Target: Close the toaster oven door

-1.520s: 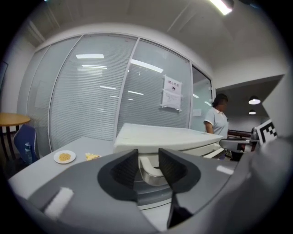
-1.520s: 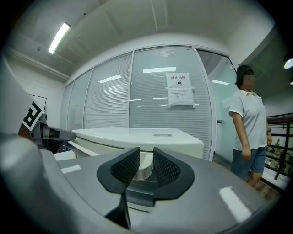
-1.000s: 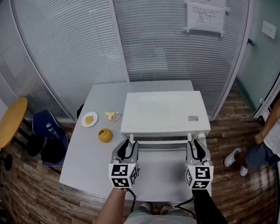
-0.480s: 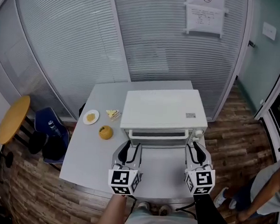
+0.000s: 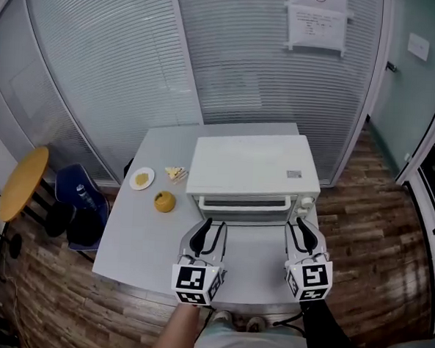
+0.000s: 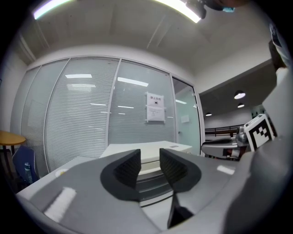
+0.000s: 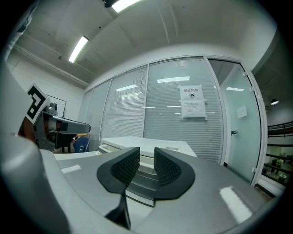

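Head view: a grey table (image 5: pixel 144 239) carries the white toaster oven (image 5: pixel 251 172) toward its far edge (door (image 5: pixel 245 204) shut), with bare tabletop before it. Nearer, the left gripper (image 5: pixel 211 232) is opening, empty; the right gripper (image 5: pixel 302 231) stands slightly parted, empty.

White toaster oven (image 5: pixel 251 172) mid-frame on pale grey desk (image 5: pixel 136 238). Yellow-orange round item (image 5: pixel 164 201) and white plate (image 5: pixel 134 184) centre left. Brown wood-plank floor (image 5: pixel 41 298). Yellow round table (image 5: pixel 22 183) and blue chair (image 5: pixel 76 198) far left. Pale grey blinds (image 5: pixel 99 67) with fine horizontal stripes, upper frame.
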